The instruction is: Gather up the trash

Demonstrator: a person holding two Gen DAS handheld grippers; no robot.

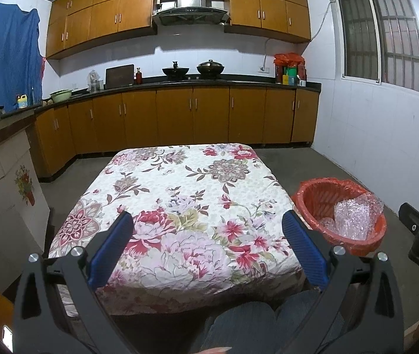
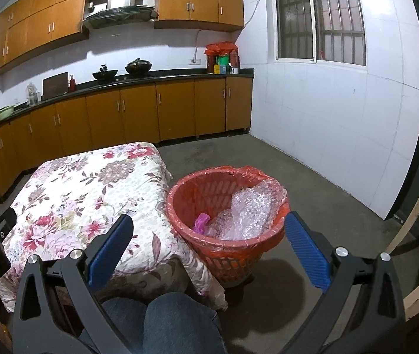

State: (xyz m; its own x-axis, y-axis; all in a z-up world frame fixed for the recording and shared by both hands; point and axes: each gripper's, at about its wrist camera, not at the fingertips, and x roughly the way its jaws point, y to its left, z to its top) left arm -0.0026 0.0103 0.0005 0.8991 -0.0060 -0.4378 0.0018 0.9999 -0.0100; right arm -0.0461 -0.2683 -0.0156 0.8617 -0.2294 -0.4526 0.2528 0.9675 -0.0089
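Note:
A red trash basket (image 2: 180,215) lined with a red bag stands on the floor at the table's right side; it also shows in the left wrist view (image 1: 312,206). Clear bubble wrap (image 2: 247,209) and a small pink scrap (image 2: 201,221) lie inside it; the bubble wrap shows in the left wrist view (image 1: 356,215) too. My left gripper (image 1: 208,221) is open and empty above the near part of the floral tablecloth (image 1: 180,194). My right gripper (image 2: 209,224) is open and empty, held near and above the basket's front rim.
The low table with the floral cloth (image 2: 71,188) sits left of the basket. My knees in jeans (image 2: 162,318) are below the grippers. Kitchen cabinets (image 1: 180,115) line the far wall, a white tiled wall (image 2: 327,132) is at right, grey floor between.

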